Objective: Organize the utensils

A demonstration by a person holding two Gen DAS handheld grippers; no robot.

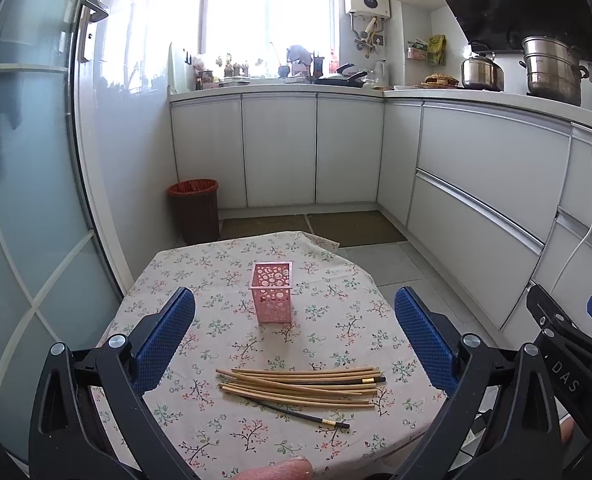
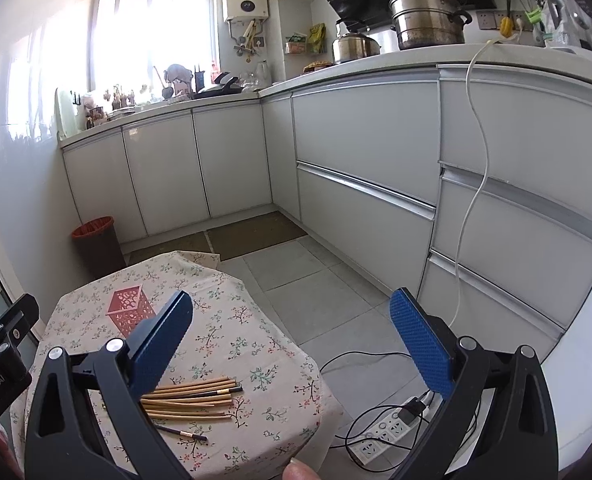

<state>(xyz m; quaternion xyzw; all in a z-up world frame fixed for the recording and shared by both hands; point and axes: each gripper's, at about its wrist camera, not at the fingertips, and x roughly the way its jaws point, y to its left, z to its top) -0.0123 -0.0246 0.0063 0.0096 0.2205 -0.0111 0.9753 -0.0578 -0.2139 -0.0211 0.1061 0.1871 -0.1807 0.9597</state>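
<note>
Both hand-held grippers, left and right, spread wide, empty, above chopsticks.

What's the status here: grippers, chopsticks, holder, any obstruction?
Left gripper open, empty; right gripper open, empty. Chopsticks lying in a loose pile on the tablecloth, pink holder upright behind, apparently empty. Nothing between them.
</note>
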